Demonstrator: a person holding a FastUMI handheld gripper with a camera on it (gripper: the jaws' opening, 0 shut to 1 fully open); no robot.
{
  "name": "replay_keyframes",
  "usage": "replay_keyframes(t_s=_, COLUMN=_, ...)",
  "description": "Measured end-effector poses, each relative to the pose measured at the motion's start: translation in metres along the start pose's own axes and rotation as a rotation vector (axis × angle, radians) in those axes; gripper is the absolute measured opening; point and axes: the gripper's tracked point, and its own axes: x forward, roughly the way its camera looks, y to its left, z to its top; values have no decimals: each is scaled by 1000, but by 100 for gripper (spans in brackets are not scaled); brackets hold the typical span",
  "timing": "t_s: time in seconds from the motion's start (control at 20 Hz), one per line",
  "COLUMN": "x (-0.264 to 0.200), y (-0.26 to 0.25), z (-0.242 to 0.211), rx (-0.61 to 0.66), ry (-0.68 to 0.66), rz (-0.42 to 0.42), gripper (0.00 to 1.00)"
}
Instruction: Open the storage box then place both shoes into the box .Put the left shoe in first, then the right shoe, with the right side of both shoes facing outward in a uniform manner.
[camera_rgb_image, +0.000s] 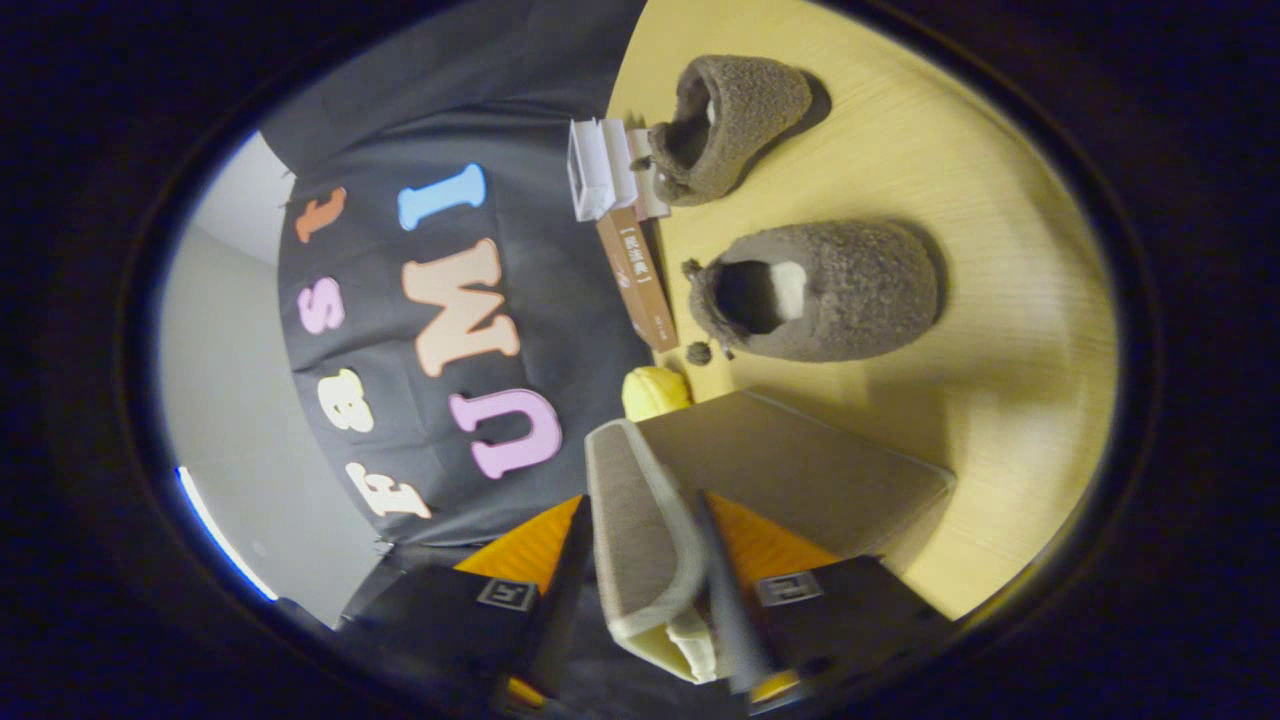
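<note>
I have the gripper (640, 600) rolled on its side, so the table (1010, 300) stands like a wall to my right. My 2 fingers are clamped together on the raised grey fabric lid (635, 530) of the storage box; the lid edge runs straight between them, pinched on both faces, with a pale lining showing near the tips. The lid looks soft and light, a padded cloth panel over thin board, so it should fold back with little force, but it can flex or slip if I pull at an angle. I judge the hold is best kept on the stiff rim.

Moving right, the grey fabric storage box (800, 470) lies just ahead of the fingers, its body flat against the light wooden table. Just beyond the lid sits a small yellow rounded object (655, 392), and past that a brown book (637, 278) and a white and clear plastic holder (605, 168) at the table's back edge.

Further right, the 2 fuzzy grey-brown slippers rest well beyond the fingers. The near slipper (820, 290) sits close beside the box; the far slipper (730, 125) is behind it, by the holder. Both look light, plush and squashy, not fragile. I would take each by the stiffer collar around the opening, since the fleece body would compress and sag. I cannot tell which is the left shoe.
</note>
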Motion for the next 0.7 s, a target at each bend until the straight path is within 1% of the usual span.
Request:
replay_keyframes(t_s=0.1, x=4, y=-2, z=1, rx=8, ry=4, rz=-25, gripper=40)
replay_keyframes(t_s=0.15, x=11, y=1, z=5, rx=16, ry=-15, rz=-1, gripper=34)
replay_keyframes(t_s=0.2, x=6, y=6, z=9, rx=21, ry=-22, rz=11, gripper=28)
replay_keyframes(t_s=0.25, x=2, y=14, z=13, rx=22, ry=-44, rz=30, gripper=25)
replay_keyframes(t_s=0.35, x=4, y=13, z=10, rx=-38, ry=-39, rz=7, gripper=18)
replay_keyframes(t_s=0.4, x=5, y=20, z=9, rx=-58, ry=-35, rz=12, gripper=15)
replay_keyframes(t_s=0.55, x=2, y=43, z=3, rx=-125, ry=-9, rz=25, gripper=15)
replay_keyframes(t_s=0.65, x=1, y=65, z=-4, rx=-166, ry=6, rz=59, gripper=14)
replay_keyframes(t_s=0.7, x=-1, y=78, z=-9, rx=-180, ry=16, rz=79, gripper=10)
